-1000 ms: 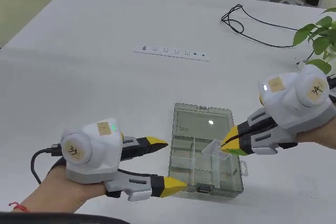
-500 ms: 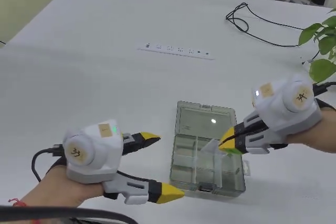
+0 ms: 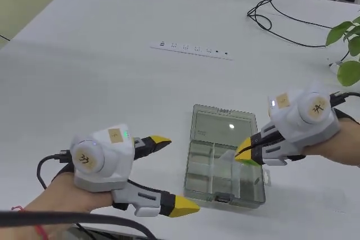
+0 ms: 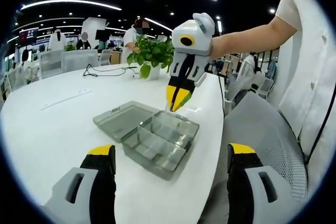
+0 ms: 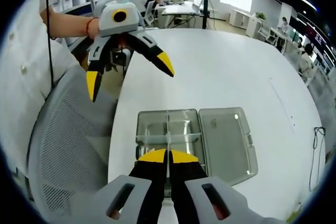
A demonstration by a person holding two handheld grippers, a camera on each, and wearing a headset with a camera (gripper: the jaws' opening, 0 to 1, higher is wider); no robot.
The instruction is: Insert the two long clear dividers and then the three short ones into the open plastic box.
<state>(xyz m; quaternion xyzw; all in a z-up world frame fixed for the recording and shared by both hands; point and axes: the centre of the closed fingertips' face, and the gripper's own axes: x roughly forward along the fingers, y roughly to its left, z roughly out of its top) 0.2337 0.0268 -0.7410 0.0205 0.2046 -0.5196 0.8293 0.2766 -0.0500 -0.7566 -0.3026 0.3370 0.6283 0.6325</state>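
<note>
Head view: right gripper (image 3: pixel 243 153) hangs over the box (image 3: pixel 222 129). Left gripper view: left gripper (image 4: pixel 170 149) wide open. Right gripper view: jaws clamp a divider (image 5: pixel 167 129) edge-on above the box. Probably the short-divider step; next, match slots, press down.

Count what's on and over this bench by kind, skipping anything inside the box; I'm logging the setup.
Handheld tools: 2 (left tool, right tool)
Plastic box: 1
Clear divider, pinched in the right tool: 1
Power strip: 1
Black cable: 1
Potted plant: 1
Total: 7
</note>
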